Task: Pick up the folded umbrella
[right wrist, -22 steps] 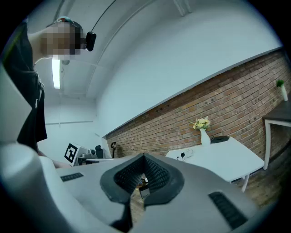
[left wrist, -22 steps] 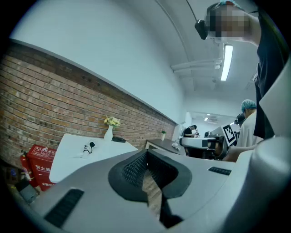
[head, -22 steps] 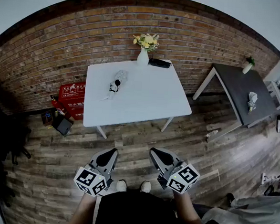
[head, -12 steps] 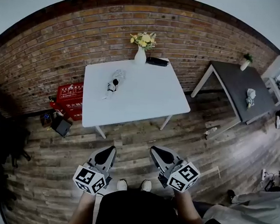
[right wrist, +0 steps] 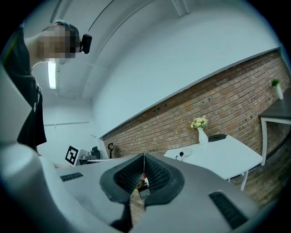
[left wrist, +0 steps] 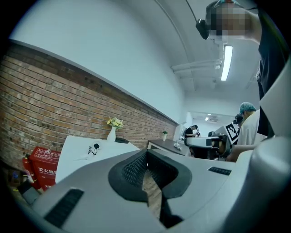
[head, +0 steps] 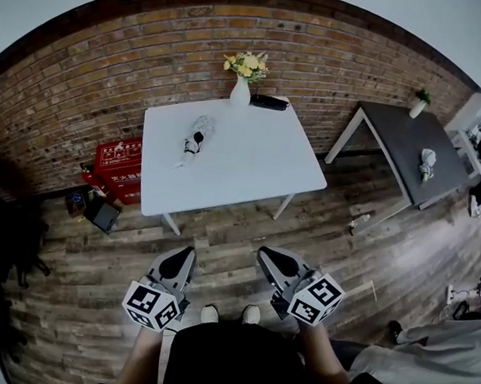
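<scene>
The folded umbrella (head: 197, 136), pale grey with a black handle end, lies on the left part of the white table (head: 251, 163) by the brick wall. It also shows far off in the left gripper view (left wrist: 93, 149) and the right gripper view (right wrist: 183, 154). Both grippers hang low in front of the person's waist, well short of the table over the wooden floor. My left gripper (head: 182, 258) (left wrist: 145, 151) is shut with nothing in it. My right gripper (head: 270, 258) (right wrist: 144, 157) is also shut and holds nothing.
A white vase of yellow flowers (head: 242, 80) and a black object (head: 269, 102) stand at the table's far edge. A dark grey table (head: 392, 136) with a small plant stands to the right. Red boxes (head: 119, 164) and dark bags (head: 11, 245) sit at the left.
The table has drifted slightly up and left in the head view. Both grippers stay shut near the waist; the left one sits a touch lower.
</scene>
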A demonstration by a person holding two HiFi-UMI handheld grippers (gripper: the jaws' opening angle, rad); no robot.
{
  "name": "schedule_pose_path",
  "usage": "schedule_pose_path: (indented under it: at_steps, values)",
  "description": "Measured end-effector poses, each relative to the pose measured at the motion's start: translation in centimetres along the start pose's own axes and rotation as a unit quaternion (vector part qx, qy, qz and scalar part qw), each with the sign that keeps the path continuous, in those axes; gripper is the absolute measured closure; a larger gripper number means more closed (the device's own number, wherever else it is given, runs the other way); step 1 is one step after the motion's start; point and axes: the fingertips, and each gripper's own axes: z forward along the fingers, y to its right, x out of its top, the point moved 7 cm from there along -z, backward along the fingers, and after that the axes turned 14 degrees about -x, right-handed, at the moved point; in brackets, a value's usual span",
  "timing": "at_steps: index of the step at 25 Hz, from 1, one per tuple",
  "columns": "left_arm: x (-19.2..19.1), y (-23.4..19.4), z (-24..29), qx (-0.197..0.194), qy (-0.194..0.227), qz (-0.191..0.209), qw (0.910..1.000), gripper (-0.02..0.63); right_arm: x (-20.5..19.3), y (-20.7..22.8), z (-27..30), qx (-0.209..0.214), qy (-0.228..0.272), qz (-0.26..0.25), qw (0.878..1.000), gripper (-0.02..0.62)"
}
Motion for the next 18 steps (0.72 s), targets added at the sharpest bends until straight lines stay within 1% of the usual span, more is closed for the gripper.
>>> schedule_pose_path:
  at_steps: [11,18]
  values:
    - [-0.2,-2.5,-3.1,0.001,-0.003,0.005,1.0000,0.592,-1.1,-3.1,2.0,-0.006,0.000,0.002,1.000,0.573]
    - [-0.7,-3.8,-5.7,-0.002,-0.007,0.000,1.0000,0.592,-1.4,-5.7,3.4,0.004,-0.002,-0.008,1.000,0.574]
